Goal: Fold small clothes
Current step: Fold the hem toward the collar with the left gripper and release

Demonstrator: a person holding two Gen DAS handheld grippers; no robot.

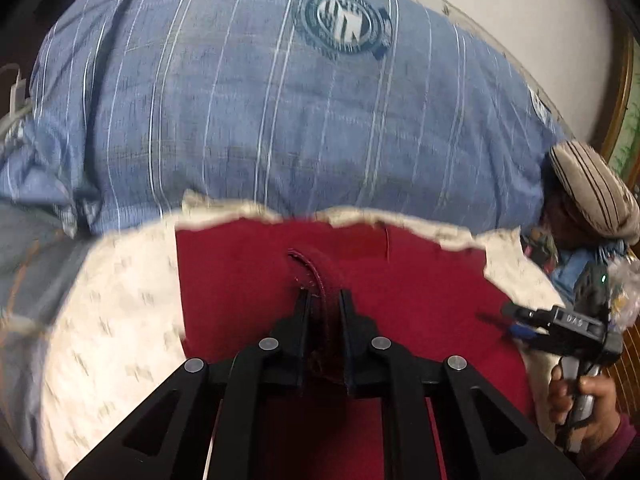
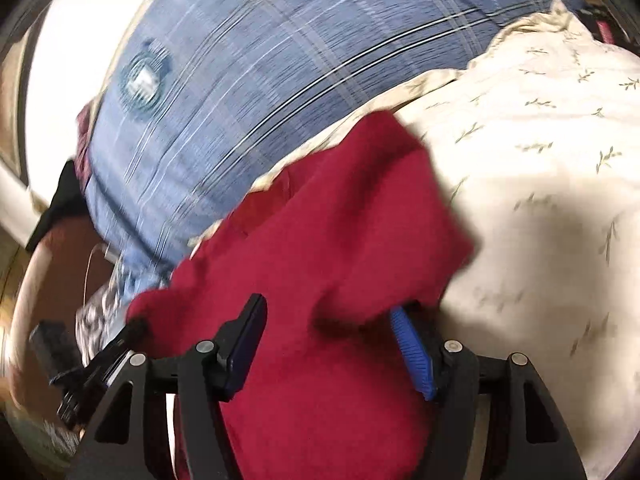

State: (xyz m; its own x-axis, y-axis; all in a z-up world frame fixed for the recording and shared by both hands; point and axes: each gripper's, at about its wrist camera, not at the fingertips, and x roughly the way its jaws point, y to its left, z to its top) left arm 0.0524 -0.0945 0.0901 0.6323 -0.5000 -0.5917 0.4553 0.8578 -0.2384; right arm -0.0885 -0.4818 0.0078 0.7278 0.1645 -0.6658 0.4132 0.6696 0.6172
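Left gripper (image 1: 324, 294) clamped on red cloth (image 1: 420, 280) fold; right gripper (image 2: 332, 312) fingers apart, cloth draped between, pillow (image 1: 240, 100) at 12 o'clock

**Red garment, partly gathered**

Red garment (image 1: 248, 280), plain deep-red knit, spread flat ahead of the left tool, one stitched hem fold pinched up between its fingers. In the right view red cloth (image 2: 320, 240) bunches and drapes across that tool's gap, covering the base of its blue-padded finger. Blurry.
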